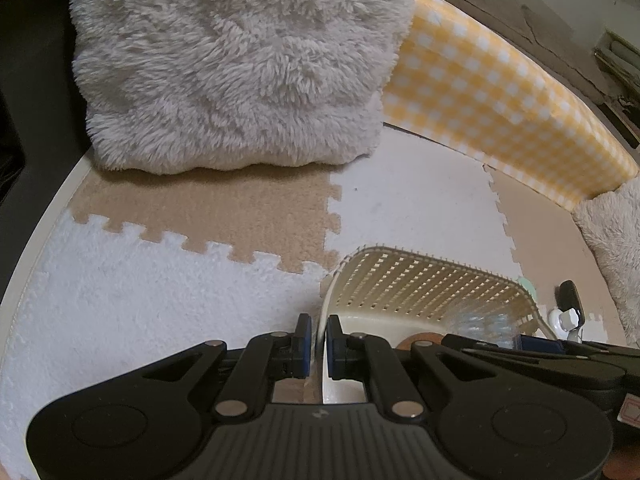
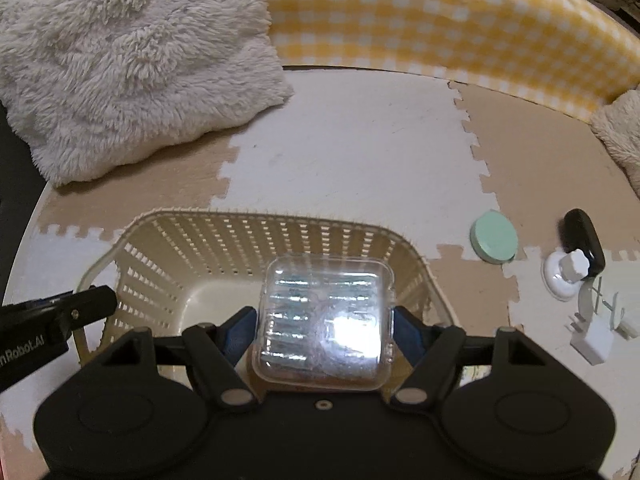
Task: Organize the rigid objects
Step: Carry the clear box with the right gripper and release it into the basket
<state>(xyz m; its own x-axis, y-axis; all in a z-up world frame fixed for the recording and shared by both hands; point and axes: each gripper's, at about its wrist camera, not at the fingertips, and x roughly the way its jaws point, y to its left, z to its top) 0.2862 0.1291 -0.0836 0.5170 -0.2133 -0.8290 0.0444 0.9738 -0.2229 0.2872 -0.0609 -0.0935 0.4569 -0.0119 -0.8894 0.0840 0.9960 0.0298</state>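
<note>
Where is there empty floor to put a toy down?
The big open patch is the white mat tile between the fluffy cushion, the yellow checked wall and the basket. It is crowded right of the basket: a green lid, a black thing and a white charger.
</note>
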